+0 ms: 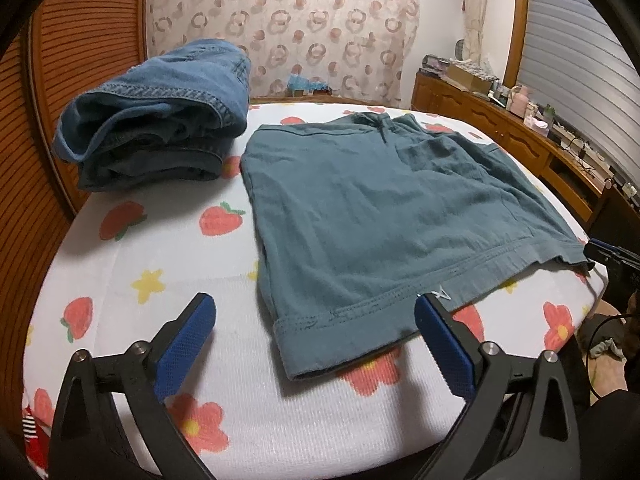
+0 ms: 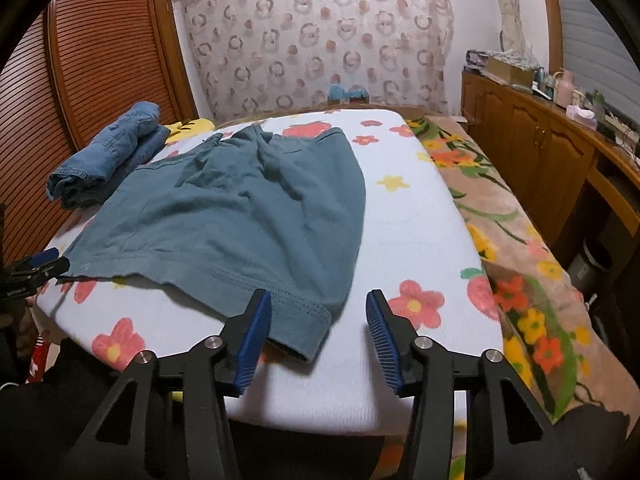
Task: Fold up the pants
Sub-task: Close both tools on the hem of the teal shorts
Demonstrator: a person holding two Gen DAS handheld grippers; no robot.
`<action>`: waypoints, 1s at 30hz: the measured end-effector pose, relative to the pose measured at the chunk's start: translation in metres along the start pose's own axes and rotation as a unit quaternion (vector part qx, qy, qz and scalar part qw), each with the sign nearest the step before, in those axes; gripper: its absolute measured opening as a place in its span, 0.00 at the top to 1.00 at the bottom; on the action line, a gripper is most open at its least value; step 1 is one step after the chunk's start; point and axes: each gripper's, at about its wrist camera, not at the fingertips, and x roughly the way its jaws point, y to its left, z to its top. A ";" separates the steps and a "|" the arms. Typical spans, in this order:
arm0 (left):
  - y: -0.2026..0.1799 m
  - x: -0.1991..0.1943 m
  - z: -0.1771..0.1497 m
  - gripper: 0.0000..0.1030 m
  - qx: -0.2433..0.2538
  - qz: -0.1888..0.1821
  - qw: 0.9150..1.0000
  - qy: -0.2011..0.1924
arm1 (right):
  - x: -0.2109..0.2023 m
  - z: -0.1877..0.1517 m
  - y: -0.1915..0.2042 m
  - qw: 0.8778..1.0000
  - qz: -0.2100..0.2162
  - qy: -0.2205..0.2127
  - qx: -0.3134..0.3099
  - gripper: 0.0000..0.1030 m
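Observation:
Teal shorts (image 1: 360, 208) lie spread flat on a white cloth with a flower print (image 1: 160, 248), waistband at the far end and leg hems toward me. My left gripper (image 1: 315, 300) stands open over the near left hem corner, with the cuff between its blue pads (image 1: 188, 340) and neither pad pressing. In the right wrist view the same shorts (image 2: 240, 216) show, and my right gripper (image 2: 319, 296) is open around the near right hem corner. Its left pad (image 2: 256, 320) is at the cuff; the right pad stands off the fabric.
Folded blue jeans (image 1: 160, 128) sit at the far left of the cloth, also in the right wrist view (image 2: 108, 160). A flowered blanket (image 2: 500, 220) lies to the right, with a cluttered wooden cabinet (image 2: 540, 152) beyond. A slatted wooden door (image 1: 40, 120) stands on the left.

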 end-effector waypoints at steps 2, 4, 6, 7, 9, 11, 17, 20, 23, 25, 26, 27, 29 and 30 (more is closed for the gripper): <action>0.000 0.000 -0.001 0.07 0.001 -0.004 1.000 0.001 | -0.004 -0.003 0.004 1.000 0.002 0.002 -0.003 0.54; 0.000 -0.001 -0.002 0.12 0.001 -0.007 1.000 0.002 | -0.004 -0.003 0.003 1.000 0.002 0.002 -0.006 0.55; 0.002 -0.001 -0.003 0.19 -0.002 -0.011 1.000 0.004 | -0.007 -0.004 0.007 1.000 0.004 0.002 -0.005 0.56; 0.003 -0.001 -0.004 0.25 -0.004 -0.014 1.000 0.005 | -0.007 -0.006 0.006 1.000 0.005 0.002 -0.005 0.56; 0.006 -0.004 -0.006 0.27 -0.009 -0.014 1.000 0.005 | -0.005 -0.006 0.007 1.000 0.004 0.006 -0.007 0.56; 0.011 -0.008 -0.008 0.30 -0.015 -0.019 1.000 0.006 | 0.000 -0.004 0.003 1.000 0.006 0.007 -0.008 0.56; 0.017 -0.013 -0.011 0.49 -0.025 -0.024 0.999 0.003 | 0.000 -0.006 -0.002 1.000 0.008 0.007 -0.010 0.56; 0.015 -0.012 -0.010 0.63 -0.019 -0.026 0.999 0.004 | -0.002 -0.007 -0.003 1.000 0.006 0.006 -0.011 0.56; 0.014 -0.012 -0.011 0.72 -0.013 -0.031 0.999 0.007 | -0.001 -0.006 -0.005 1.000 0.008 0.006 -0.010 0.56; 0.012 -0.013 -0.011 0.77 -0.010 -0.033 0.999 0.009 | -0.002 -0.007 -0.006 1.000 0.008 0.006 -0.008 0.57; 0.011 -0.013 -0.011 0.80 -0.006 -0.031 0.999 0.008 | -0.001 -0.004 -0.006 1.000 0.008 0.006 -0.008 0.63; 0.012 -0.014 -0.011 0.81 -0.005 -0.031 0.999 0.008 | -0.002 -0.005 -0.006 1.000 0.009 0.006 -0.008 0.69; 0.013 -0.016 -0.010 0.86 -0.007 -0.036 0.999 0.007 | 0.003 0.001 -0.007 1.000 0.006 0.007 -0.009 0.73; 0.013 -0.017 -0.009 0.87 -0.009 -0.040 0.999 0.007 | 0.002 0.001 -0.007 1.000 0.006 0.007 -0.009 0.77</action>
